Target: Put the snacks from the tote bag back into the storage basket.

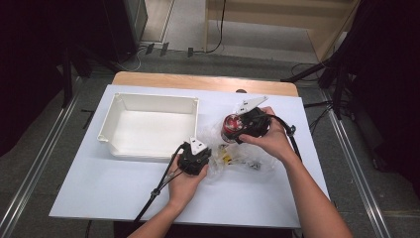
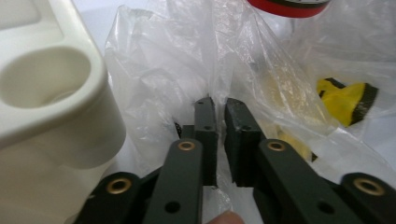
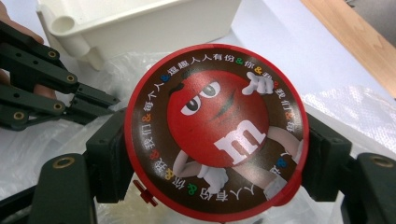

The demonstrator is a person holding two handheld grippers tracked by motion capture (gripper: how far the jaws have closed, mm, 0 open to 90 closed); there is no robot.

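Tongs number two: left tongs pinch one plastic bag, right tongs clamp one red tin.

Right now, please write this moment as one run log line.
left claw: shut on plastic bag | right claw: shut on candy tub | bin: empty

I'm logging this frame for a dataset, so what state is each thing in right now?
White bin: upright, nothing inside.
Plastic bag: crumpled on the table, pinched by the left claw.
Red-lidded candy tub: lid on, gripped at both sides by the right claw.
Yellow item: inside the bag.
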